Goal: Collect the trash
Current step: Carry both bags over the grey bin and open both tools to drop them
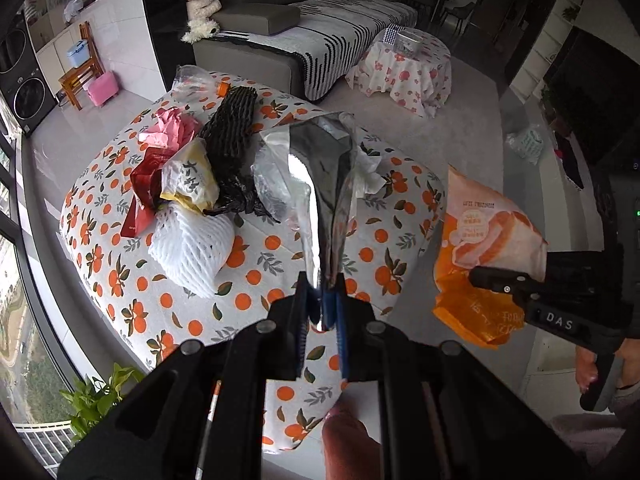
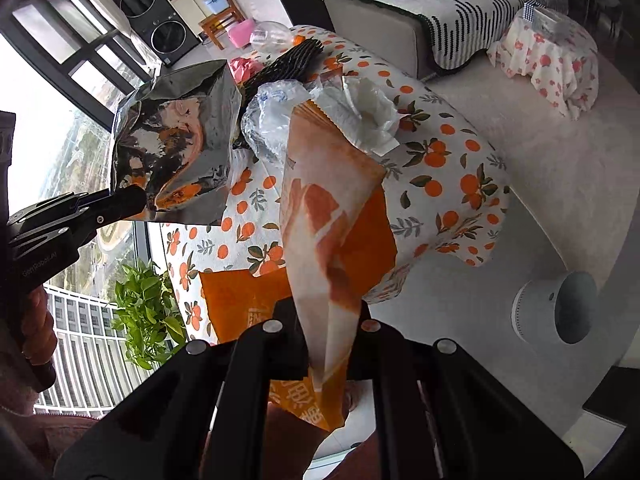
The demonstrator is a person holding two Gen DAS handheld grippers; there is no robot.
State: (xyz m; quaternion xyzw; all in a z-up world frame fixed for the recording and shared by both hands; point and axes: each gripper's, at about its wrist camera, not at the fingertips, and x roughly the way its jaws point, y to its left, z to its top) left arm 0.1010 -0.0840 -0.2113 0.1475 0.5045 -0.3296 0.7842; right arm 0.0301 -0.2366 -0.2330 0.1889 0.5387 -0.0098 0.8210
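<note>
Left gripper fingers pinching silver foil bag, frame centre, lifting clear of bench. Right gripper fingers pinching orange snack bag. Wrappers, foam nets, tissue still lying upper left, awaiting collection.

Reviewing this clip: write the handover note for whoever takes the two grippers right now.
Left gripper: shut on the silver foil bag, lifted off the table.
Right gripper: shut on the orange bread bag, also lifted.
Done: two pieces picked up.
Left: bin both; the white bin stands on the floor. On the table remain the white foam net, black foam net, pink paper, other wrappers.
</note>
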